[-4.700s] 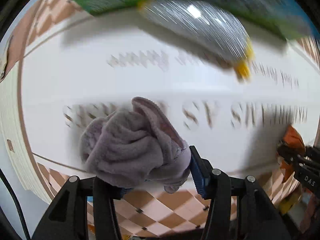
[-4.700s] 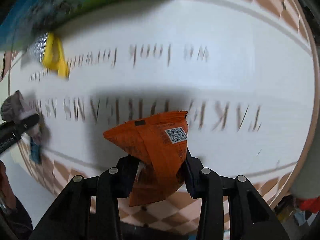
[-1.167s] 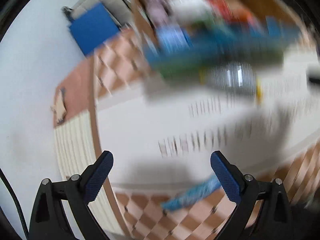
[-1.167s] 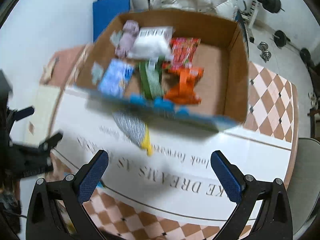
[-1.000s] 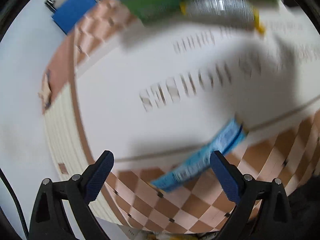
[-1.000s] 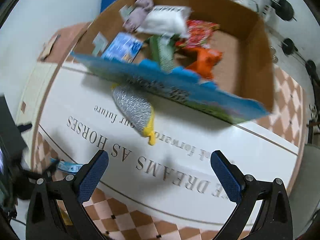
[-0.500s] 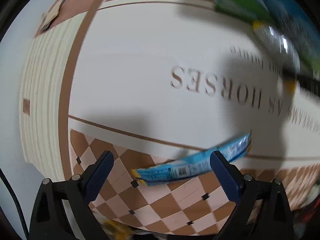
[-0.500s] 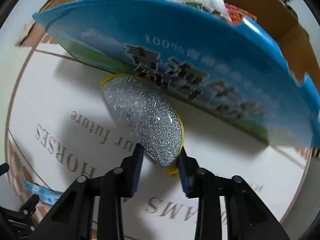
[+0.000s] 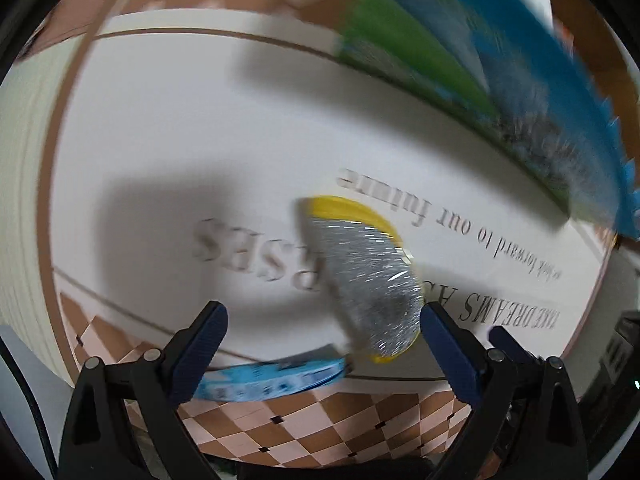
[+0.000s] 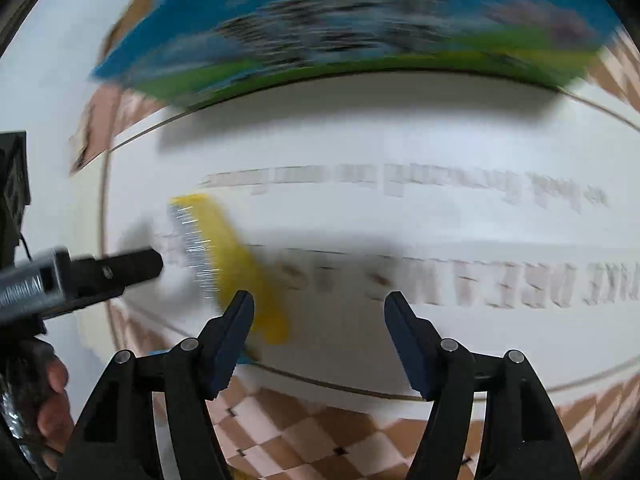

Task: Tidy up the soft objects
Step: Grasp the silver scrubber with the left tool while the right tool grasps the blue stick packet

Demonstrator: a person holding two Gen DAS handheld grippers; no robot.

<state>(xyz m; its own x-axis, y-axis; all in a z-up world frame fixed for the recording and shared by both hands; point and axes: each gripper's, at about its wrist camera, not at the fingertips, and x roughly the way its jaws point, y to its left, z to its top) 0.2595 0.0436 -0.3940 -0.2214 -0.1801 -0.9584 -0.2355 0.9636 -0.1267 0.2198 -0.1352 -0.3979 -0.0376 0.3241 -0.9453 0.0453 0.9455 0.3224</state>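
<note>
Both tongs gape empty: the left tongs (image 9: pixel 320 348) and right tongs (image 10: pixel 320 336) grip nothing. The silver-mesh scouring pad with yellow backing (image 9: pixel 360 276) lies on the white lettered bench (image 9: pixel 160 140) near its front edge, beside a flat blue snack packet (image 9: pixel 268 380) on that edge. Both seemingly remain to go into the blue-printed cardboard box (image 10: pixel 360 20) along the far edge
</note>
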